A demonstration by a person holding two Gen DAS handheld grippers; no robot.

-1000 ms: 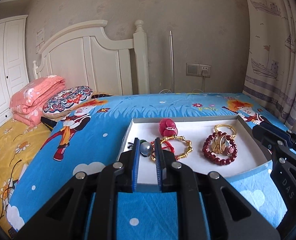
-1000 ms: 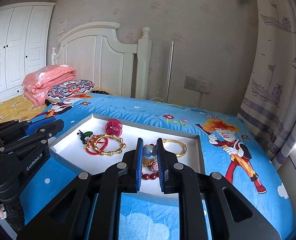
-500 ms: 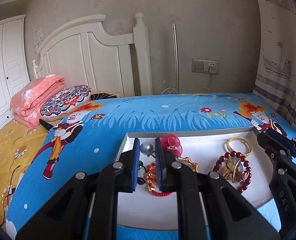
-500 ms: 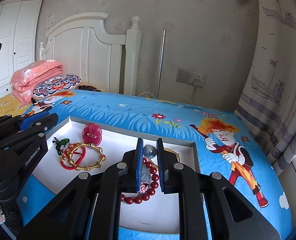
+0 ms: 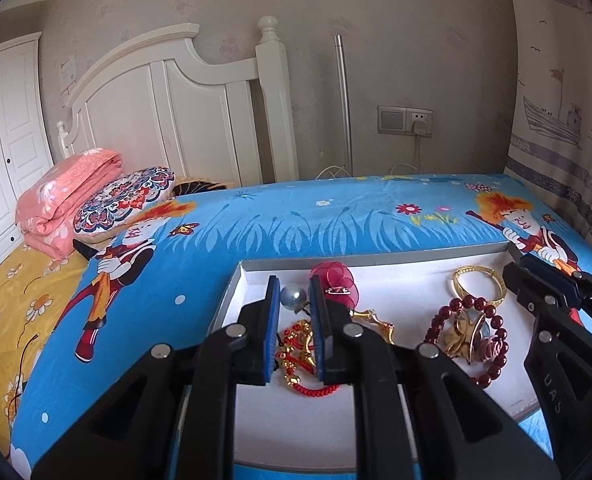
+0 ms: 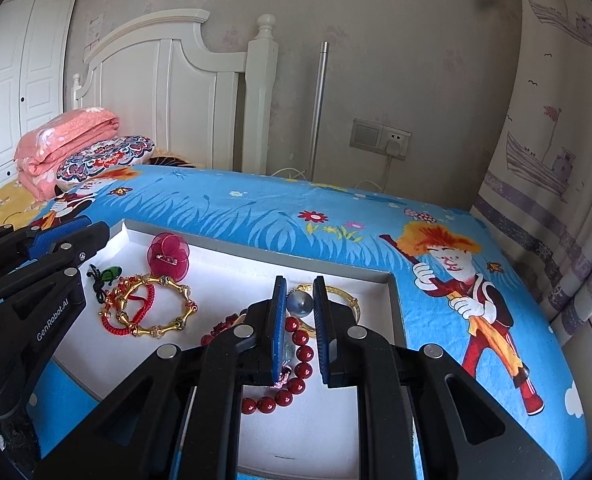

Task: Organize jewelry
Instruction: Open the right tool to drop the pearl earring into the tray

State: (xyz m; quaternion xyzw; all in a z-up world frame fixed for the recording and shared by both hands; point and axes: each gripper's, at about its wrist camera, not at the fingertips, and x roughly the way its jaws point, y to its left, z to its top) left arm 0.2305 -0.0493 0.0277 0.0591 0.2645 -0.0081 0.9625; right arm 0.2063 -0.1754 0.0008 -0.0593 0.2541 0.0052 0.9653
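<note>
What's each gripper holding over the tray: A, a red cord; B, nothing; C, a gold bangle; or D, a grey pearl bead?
D: a grey pearl bead sits pinched in the left gripper, and another bead in the right gripper, above the tray.

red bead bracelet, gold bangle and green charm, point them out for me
red bead bracelet (image 6: 296, 364), right wrist view, on a bead of its right side
gold bangle (image 5: 479, 271), left wrist view, on its far rim
green charm (image 6: 112, 273), right wrist view, on its green body
</note>
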